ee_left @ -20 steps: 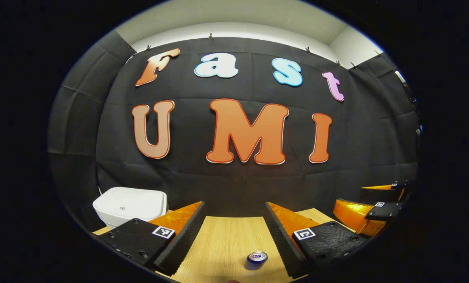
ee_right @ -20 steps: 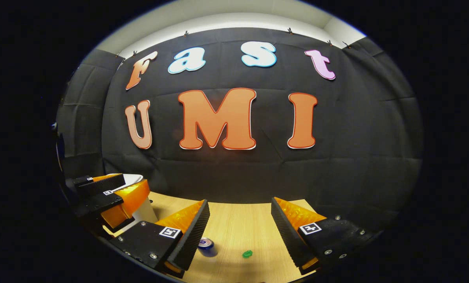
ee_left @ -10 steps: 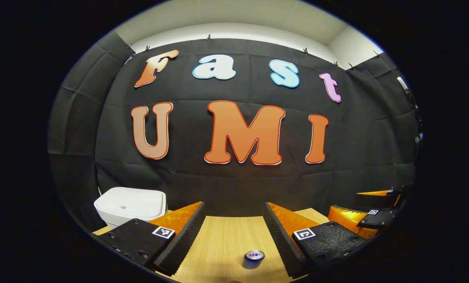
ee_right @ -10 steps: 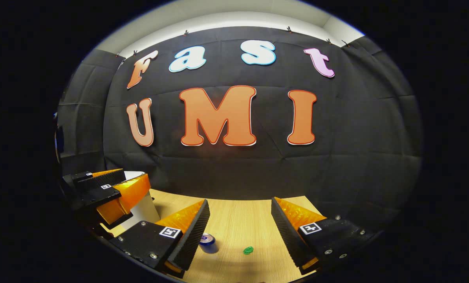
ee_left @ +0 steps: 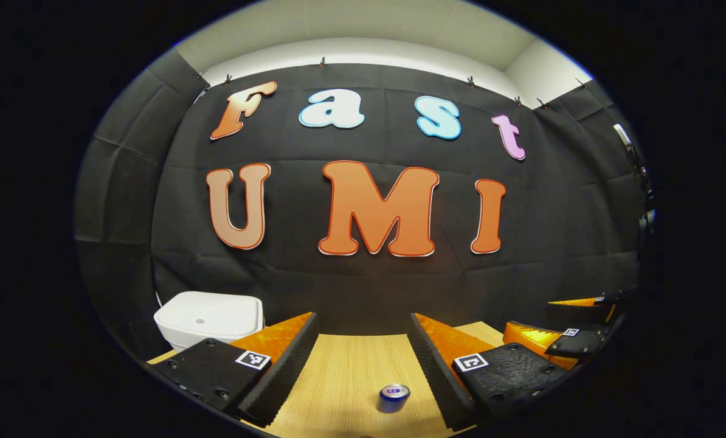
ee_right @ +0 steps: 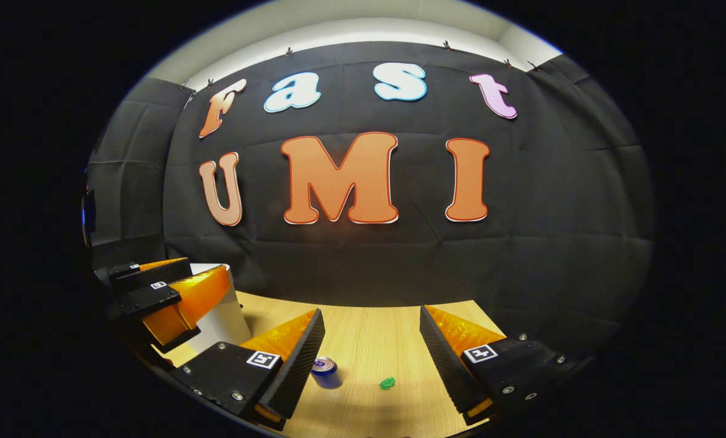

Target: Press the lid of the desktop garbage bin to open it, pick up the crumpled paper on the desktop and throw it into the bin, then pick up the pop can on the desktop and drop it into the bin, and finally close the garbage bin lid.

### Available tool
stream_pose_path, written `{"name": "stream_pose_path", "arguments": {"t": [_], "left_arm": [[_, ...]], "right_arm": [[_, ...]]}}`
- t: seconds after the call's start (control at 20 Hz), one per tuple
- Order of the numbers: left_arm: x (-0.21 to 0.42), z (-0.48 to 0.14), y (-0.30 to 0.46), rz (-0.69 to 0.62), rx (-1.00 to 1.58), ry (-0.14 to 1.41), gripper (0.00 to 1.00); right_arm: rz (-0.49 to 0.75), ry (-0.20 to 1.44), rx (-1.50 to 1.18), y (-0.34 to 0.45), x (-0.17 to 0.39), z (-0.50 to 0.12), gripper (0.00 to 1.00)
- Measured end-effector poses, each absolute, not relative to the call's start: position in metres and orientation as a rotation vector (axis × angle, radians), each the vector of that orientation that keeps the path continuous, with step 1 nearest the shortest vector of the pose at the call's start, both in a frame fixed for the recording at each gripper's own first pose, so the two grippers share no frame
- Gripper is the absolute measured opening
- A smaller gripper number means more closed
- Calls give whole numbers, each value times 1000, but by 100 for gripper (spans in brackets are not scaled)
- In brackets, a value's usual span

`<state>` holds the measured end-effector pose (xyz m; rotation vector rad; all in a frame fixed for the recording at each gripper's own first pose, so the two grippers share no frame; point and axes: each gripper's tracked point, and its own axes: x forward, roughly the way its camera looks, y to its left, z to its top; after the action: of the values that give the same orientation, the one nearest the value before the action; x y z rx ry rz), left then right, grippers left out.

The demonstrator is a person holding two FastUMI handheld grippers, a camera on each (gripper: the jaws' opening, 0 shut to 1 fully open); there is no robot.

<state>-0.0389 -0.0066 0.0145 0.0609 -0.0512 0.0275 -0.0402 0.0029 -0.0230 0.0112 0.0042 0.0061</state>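
my left hand-held gripper (ee_left: 363,365) hovers above the counter (ee_left: 345,371) with its jaws wide apart, holding nothing. the pop can (ee_left: 393,396) stands upright on the counter near its front edge, between my fingers, touching neither. the white garbage bin (ee_left: 208,317) sits toward the counter's back left corner, lid down. my right hand-held gripper (ee_right: 372,359) is spread open and empty too; the crumpled paper (ee_right: 387,383), small and green, lies on the counter just beside the can.
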Motion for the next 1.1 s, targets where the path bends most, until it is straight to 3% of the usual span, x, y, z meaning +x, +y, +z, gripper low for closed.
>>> {"name": "stream_pose_path", "arguments": {"t": [0.95,1.1], "left_arm": [[-45,18,4,54,75,-53,93],[-43,19,20,80,57,-49,87]], "right_arm": [[9,2,19,5,-44,-24,94],[6,0,15,4,-43,-24,94]]}}
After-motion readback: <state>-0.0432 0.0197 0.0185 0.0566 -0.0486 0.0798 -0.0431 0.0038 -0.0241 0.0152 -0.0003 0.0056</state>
